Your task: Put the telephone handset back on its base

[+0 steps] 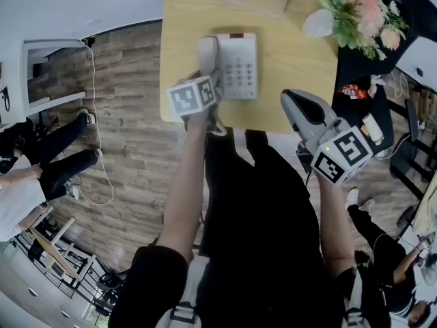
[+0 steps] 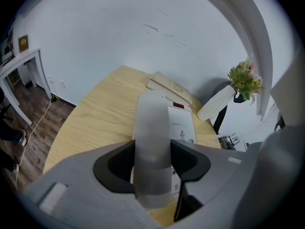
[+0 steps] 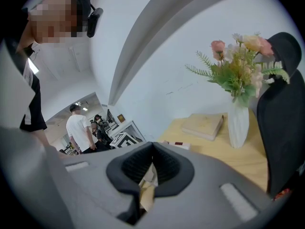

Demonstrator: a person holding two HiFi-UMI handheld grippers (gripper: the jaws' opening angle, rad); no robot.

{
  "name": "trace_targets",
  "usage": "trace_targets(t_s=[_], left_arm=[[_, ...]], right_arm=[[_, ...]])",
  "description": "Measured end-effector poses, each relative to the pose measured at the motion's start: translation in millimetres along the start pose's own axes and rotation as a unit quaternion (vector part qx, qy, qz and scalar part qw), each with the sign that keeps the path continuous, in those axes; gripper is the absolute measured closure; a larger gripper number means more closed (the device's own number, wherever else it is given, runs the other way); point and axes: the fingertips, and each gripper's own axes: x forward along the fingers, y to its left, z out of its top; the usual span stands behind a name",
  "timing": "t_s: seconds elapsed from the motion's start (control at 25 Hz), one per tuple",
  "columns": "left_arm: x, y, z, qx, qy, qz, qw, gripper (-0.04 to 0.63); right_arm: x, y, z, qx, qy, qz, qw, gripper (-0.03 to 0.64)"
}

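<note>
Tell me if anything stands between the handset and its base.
Nothing visible does. The left gripper holds the handset directly over the base's left side; the cradle beneath it is hidden.

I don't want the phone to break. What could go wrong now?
The left claw grips the handset near one end, so it might tilt or slip. It could also land crooked on the base. The right claw is shut and off to the side, so nothing steadies the base if it gets pushed.
</note>
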Motion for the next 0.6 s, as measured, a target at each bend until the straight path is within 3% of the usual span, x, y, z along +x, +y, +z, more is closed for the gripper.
trace_targets(t_s=[0.6], left_arm=[[0.5, -4.2, 0.6, 0.002, -0.002, -0.008, 1.0, 0.365]], right_arm=[[-3.1, 0.9, -0.4, 0.004, -0.002, -0.002, 1.0, 0.614]])
